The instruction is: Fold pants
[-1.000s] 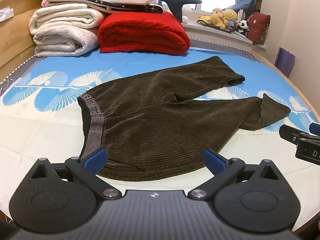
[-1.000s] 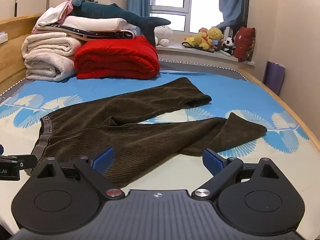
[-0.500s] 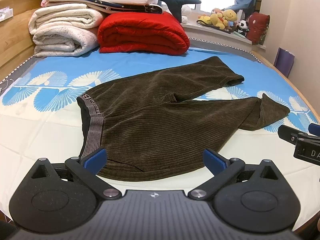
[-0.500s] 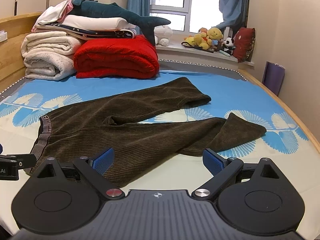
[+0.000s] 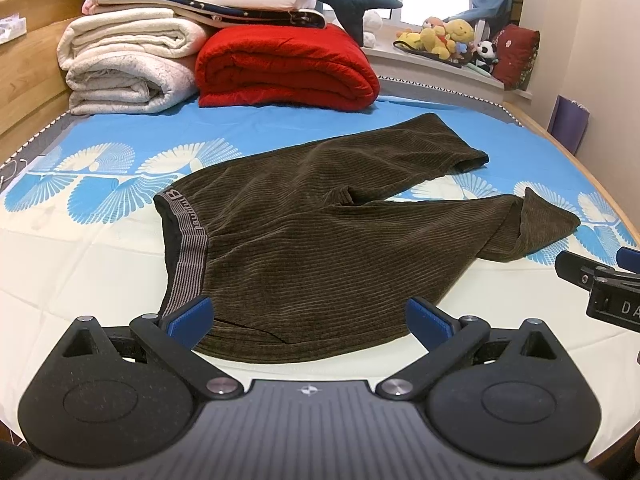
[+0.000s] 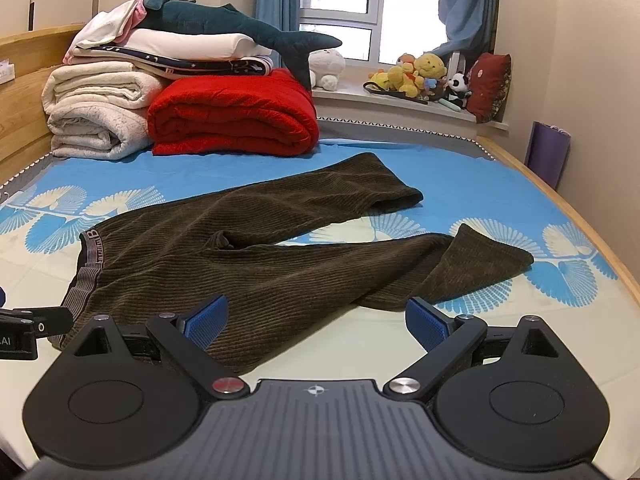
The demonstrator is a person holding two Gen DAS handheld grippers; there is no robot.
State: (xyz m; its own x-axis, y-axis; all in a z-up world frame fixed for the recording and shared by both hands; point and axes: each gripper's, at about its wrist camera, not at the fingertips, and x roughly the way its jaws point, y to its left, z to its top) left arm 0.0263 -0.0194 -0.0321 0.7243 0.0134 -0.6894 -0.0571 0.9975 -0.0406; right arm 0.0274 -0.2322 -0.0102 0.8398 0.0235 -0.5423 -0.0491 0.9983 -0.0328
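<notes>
On the bed [image 5: 100, 264], pants [image 5: 320, 232] lay spread, legs splayed apart, unfolded. L claw [image 5: 308, 316] & R claw [image 6: 316, 320] both gaped wide, empty, near the hip edge. Step: approach, prob. pre-grasp. Next needs waistband [image 5: 188, 248] & far leg gripped.

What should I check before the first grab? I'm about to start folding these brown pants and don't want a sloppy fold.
1. Left gripper open: ok, jaws wide apart, empty.
2. Right gripper open: ok, empty.
3. Pants spread flat: not ok, near leg's cuff is folded over.
4. Legs aligned: not ok, they splay apart at the crotch.
5. Waistband reachable: ok, it lies just ahead of the left gripper's left finger.
6. Room on the bed sheet to fold: ok, red blanket sits well behind.
</notes>
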